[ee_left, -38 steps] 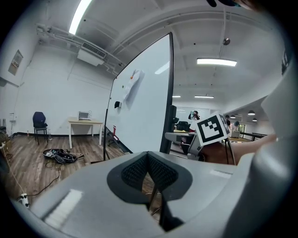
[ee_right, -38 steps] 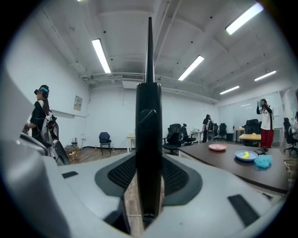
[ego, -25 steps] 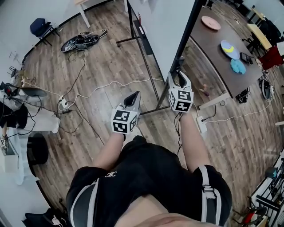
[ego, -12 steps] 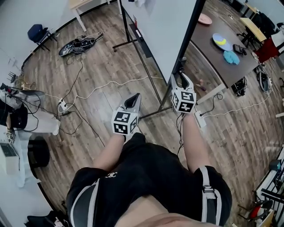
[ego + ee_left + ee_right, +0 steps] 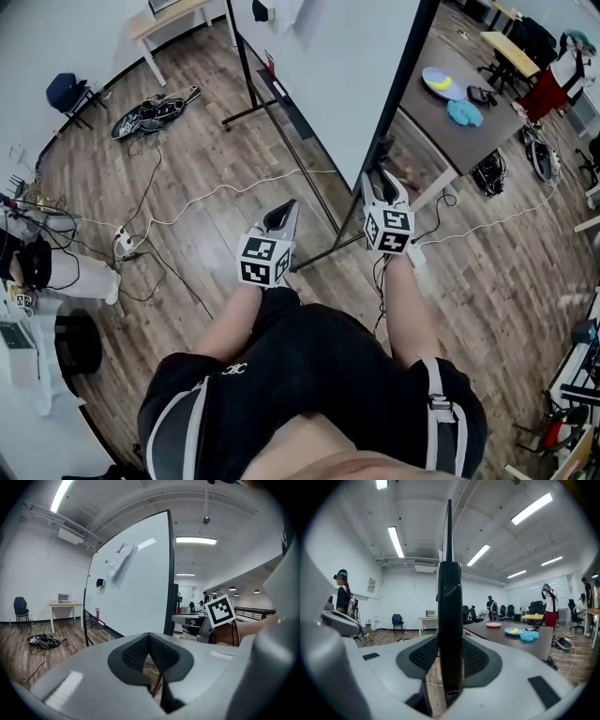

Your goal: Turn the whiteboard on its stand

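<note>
Currently the right hand-held gripper (image 5: 382, 174) is closing its jaws on the black side frame (image 5: 450, 620) of the whiteboard (image 5: 337, 66), and the pads are lying against the frame's two faces. The whiteboard is standing upright on its stand (image 5: 328, 253) on the wooden floor (image 5: 206, 141), directly ahead of the person and beside a dark worktop (image 5: 427, 112). The left hand-held gripper (image 5: 283, 214) is hovering just left of the stand's foot, with its jaws clenched together and gripping nothing.
</note>
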{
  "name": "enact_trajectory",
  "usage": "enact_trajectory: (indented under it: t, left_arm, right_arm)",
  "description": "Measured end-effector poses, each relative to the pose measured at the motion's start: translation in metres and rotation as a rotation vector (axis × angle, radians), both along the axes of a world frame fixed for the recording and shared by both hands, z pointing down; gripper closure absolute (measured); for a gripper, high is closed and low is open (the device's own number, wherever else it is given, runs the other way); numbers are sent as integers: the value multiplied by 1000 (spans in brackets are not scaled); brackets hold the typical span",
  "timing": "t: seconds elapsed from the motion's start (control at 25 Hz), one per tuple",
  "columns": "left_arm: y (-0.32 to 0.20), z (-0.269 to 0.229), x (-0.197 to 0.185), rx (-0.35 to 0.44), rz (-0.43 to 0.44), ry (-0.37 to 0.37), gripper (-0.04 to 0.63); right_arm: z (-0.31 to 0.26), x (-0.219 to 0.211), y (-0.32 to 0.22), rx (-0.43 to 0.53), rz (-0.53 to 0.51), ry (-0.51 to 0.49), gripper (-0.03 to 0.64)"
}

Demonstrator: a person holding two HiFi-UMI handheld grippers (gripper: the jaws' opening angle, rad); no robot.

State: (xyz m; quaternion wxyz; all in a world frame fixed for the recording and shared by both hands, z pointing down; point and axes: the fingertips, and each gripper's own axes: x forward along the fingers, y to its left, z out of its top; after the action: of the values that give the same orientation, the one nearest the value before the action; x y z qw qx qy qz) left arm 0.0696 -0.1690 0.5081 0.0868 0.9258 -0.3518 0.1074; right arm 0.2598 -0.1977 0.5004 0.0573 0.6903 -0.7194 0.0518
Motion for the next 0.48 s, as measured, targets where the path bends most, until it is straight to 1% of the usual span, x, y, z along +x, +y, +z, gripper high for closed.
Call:
enact_trajectory:
  t: [0.24,0.48]
  left_arm:
    - [11,-4,27,7,63,-9,586]
    - [18,-8,36,16,92,-15,586]
  right_arm:
    - [-1,14,22,9,37,-7,468]
    - [-5,25,37,18,63,-31,465]
